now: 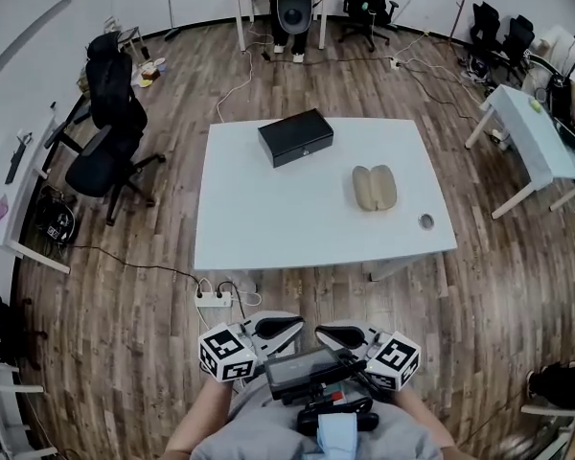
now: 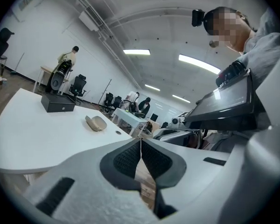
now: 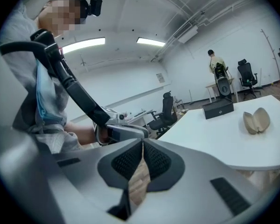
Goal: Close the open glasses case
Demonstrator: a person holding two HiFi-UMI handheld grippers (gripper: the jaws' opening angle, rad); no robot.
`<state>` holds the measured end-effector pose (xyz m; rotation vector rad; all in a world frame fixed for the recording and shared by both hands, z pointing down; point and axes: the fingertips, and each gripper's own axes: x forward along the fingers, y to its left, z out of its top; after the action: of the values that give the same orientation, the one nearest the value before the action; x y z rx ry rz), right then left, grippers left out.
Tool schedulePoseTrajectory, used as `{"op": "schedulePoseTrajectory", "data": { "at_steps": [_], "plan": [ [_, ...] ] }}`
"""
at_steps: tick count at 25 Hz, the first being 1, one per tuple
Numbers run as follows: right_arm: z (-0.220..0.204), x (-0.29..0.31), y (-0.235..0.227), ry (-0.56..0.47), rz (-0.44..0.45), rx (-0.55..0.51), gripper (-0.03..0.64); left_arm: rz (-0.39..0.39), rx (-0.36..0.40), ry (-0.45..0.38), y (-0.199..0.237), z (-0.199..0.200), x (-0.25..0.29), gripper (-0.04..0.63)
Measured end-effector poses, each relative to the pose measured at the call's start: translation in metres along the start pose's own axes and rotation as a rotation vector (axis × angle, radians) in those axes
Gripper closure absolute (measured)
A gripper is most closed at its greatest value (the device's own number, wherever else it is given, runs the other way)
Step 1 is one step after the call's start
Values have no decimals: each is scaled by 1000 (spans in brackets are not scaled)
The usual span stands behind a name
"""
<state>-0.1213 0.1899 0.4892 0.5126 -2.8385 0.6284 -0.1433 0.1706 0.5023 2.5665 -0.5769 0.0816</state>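
The white table (image 1: 268,228) ahead bears a black box (image 1: 295,137) far back and the open glasses case (image 1: 375,188) right of centre. My left claw (image 2: 141,146) and right claw (image 3: 143,148) hang before it, both pressed together, empty.

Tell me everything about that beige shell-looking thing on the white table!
It is a glasses case, beige and matte, with two rounded halves spread open side by side like a clam. It lies flat on the white table, right of the middle, apart from the black box. Only the table touches it.
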Motion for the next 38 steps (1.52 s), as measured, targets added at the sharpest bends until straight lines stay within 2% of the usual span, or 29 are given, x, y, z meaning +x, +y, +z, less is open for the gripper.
{"op": "schedulePoseTrajectory", "data": {
  "at_steps": [4, 7, 13, 19, 24, 27, 31, 35, 38],
  "plan": [
    [16, 37, 5, -3, 14, -21, 586, 23, -21, -45, 37, 10, -29, 575],
    [15, 50, 11, 35, 23, -47, 586, 9, -50, -60, 49, 10, -36, 575],
    [16, 38, -16, 29, -65, 12, 586, -71, -61, -46, 42, 5, -11, 575],
    [34, 49, -49, 23, -40, -5, 586, -47, -64, -56, 62, 22, 4, 575],
    [65, 60, -99, -11, -9, -37, 586, 10, -70, -68, 97, 49, 22, 575],
    [89, 54, -135, -47, -15, -48, 586, -5, -56, -65, 112, 72, 50, 575],
    [115, 28, -186, -91, -39, -64, 586, -37, -2, -37, 129, 102, 99, 575],
    [129, -2, -233, -153, -61, -23, 586, 0, 33, -47, 152, 129, 137, 575],
    [131, -10, -260, -159, -62, 9, 586, 28, 40, -57, 164, 144, 155, 575]
  ]
}}
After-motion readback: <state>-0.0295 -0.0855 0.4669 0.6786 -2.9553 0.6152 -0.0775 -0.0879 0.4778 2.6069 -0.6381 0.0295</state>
